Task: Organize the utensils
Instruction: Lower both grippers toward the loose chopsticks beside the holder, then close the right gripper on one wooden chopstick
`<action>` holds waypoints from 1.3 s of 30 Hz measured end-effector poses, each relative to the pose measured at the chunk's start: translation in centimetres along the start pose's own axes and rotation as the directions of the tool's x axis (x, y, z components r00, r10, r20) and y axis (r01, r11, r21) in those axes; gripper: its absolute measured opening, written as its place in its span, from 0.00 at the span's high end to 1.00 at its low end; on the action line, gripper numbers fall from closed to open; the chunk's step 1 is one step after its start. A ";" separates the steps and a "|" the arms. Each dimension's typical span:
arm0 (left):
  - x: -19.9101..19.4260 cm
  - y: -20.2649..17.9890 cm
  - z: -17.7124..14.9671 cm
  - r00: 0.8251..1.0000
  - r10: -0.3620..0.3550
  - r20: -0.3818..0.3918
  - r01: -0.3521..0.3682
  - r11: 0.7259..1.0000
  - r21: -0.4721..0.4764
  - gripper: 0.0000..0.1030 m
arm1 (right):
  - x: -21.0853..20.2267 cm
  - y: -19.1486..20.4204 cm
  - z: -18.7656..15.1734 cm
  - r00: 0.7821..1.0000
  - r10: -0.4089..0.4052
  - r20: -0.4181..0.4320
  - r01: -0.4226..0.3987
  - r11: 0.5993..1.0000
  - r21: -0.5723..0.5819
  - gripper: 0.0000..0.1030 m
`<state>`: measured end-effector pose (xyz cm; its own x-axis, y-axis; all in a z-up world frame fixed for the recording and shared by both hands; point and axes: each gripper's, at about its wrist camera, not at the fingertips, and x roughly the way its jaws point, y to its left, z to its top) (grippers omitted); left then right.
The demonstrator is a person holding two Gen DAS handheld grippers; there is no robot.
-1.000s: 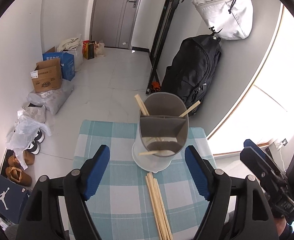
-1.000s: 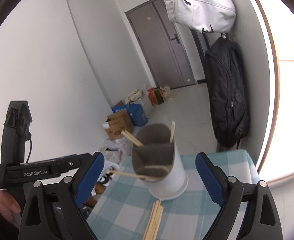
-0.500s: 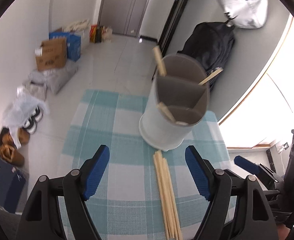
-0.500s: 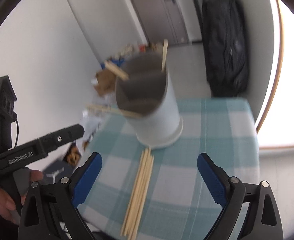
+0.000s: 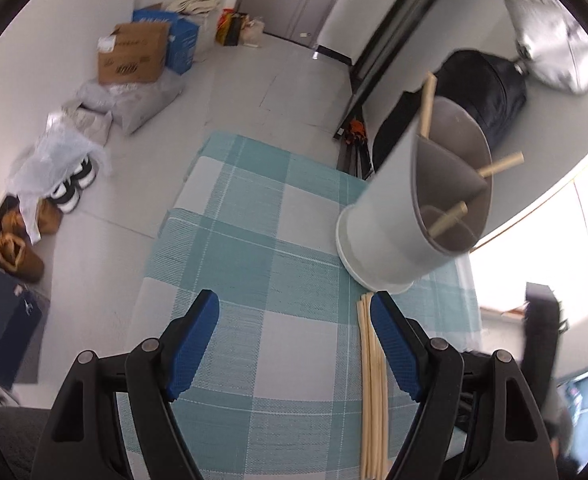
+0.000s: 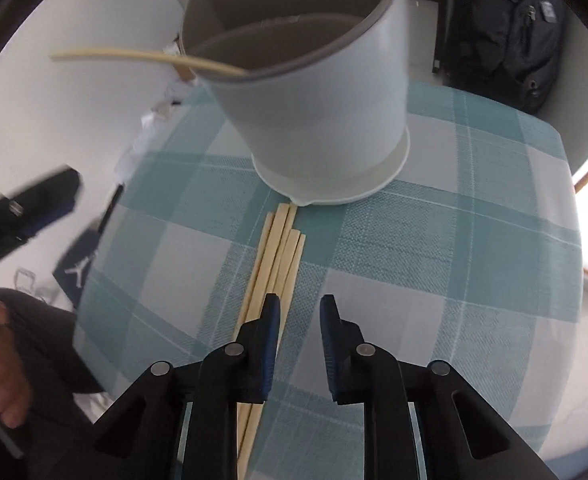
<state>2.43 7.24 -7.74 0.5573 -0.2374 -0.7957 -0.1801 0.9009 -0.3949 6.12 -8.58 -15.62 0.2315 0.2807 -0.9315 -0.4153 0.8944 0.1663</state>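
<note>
A white utensil holder (image 5: 394,216) with grey dividers stands on the teal checked tablecloth (image 5: 253,264); it also shows in the right wrist view (image 6: 318,92). Three chopsticks stick out of it. A bundle of loose wooden chopsticks (image 6: 277,256) lies on the cloth in front of the holder, also seen in the left wrist view (image 5: 374,380). My left gripper (image 5: 294,320) is open and empty, left of the bundle. My right gripper (image 6: 298,312) is low over the cloth, its jaws partly closed and empty, with the bundle under its left finger (image 6: 269,320).
The small table ends close on all sides. Beyond it on the floor are cardboard boxes (image 5: 133,56), bags and shoes (image 5: 69,188). A black backpack (image 6: 510,28) leans on the wall behind the holder. The other hand-held gripper (image 6: 25,208) shows at the left.
My right gripper has dropped close to the loose chopsticks and its jaws have narrowed. My left gripper has swung left, so the holder now sits to its right.
</note>
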 end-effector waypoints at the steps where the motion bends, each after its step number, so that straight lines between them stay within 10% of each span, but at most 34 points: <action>1: -0.1 0.2 0.1 1.000 -0.013 0.002 0.013 1.000 -0.015 0.28 | 0.2 0.2 0.1 1.000 0.007 -0.004 -0.007 1.000 -0.007 0.81; 18: 0.4 2.2 0.9 0.994 -0.095 -0.057 0.088 0.990 -0.113 0.28 | 1.6 2.3 2.0 0.978 -0.193 -0.079 0.180 0.973 -0.147 0.81; 32: 1.6 4.5 0.5 0.994 -0.015 -0.104 0.000 0.989 -0.149 0.28 | 2.0 2.2 2.7 0.980 -0.196 0.020 0.196 0.980 -0.038 0.81; 39: 2.8 2.9 -0.7 0.989 0.052 -0.137 -0.057 0.998 -0.035 0.28 | 0.3 -0.6 1.1 0.988 -0.137 0.069 0.132 0.989 0.065 0.97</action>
<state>2.85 8.97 -11.42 0.4305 -0.2380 -0.8706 -0.2403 0.8996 -0.3647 7.45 -8.65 -15.66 0.3463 0.1792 -0.9208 -0.3228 0.9444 0.0624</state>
